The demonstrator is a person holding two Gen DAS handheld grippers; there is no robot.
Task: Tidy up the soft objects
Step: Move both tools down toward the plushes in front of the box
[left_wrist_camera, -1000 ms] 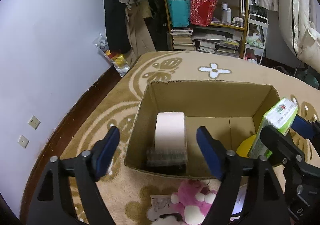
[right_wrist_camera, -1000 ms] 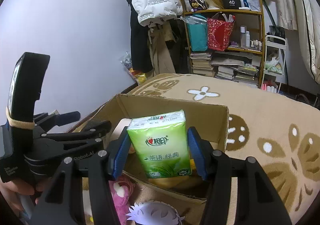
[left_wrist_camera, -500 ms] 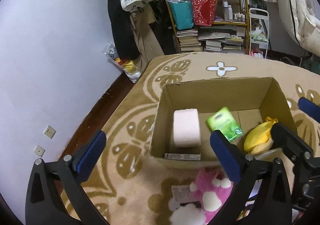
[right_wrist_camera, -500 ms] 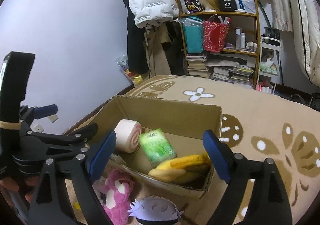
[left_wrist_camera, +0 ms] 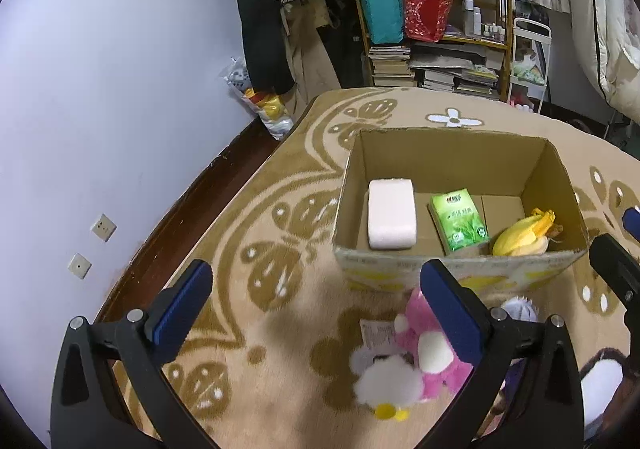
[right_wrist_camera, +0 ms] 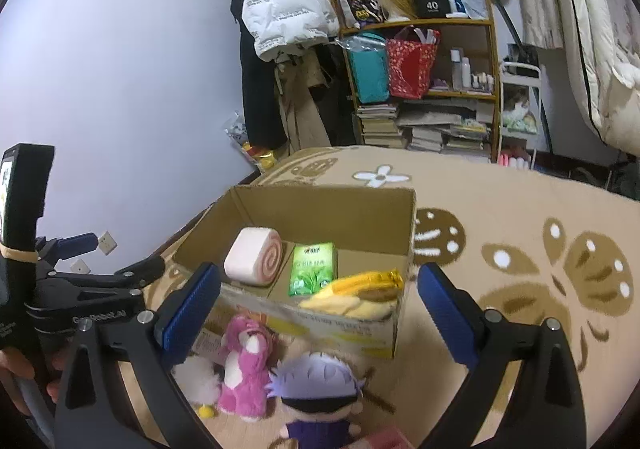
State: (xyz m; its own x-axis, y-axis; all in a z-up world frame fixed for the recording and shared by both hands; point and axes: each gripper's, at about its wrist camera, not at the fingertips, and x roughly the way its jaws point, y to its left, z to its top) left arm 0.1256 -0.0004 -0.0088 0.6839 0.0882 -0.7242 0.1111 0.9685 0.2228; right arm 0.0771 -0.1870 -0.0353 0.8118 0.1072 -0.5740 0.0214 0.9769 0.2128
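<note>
An open cardboard box (left_wrist_camera: 460, 269) stands on the rug. In it lie a pink swirl-roll plush (left_wrist_camera: 391, 213), a green tissue pack (left_wrist_camera: 460, 219) and a yellow banana plush (left_wrist_camera: 522, 237). In the right wrist view the same roll (right_wrist_camera: 254, 261), tissue pack (right_wrist_camera: 313, 269) and banana (right_wrist_camera: 360, 289) show. In front of the box lie a pink bear plush (right_wrist_camera: 246, 361), a white duck plush (right_wrist_camera: 198, 381) and a purple-haired doll (right_wrist_camera: 316, 381). My left gripper (left_wrist_camera: 316, 273) is open and empty, short of the box. My right gripper (right_wrist_camera: 320, 275) has its jaws opening, with nothing between them.
A patterned tan rug (right_wrist_camera: 520, 217) spreads to the right of the box. A crowded bookshelf (right_wrist_camera: 424, 89) and hanging jackets (right_wrist_camera: 280, 9) stand at the back. The lilac wall (left_wrist_camera: 100, 109) with sockets runs along the left. A hand (right_wrist_camera: 16, 369) grips the left tool.
The right gripper let go of the green tissue pack, which now lies in the box. Both grippers opened wide and drew back from the box, bringing the floor plushes into view.
</note>
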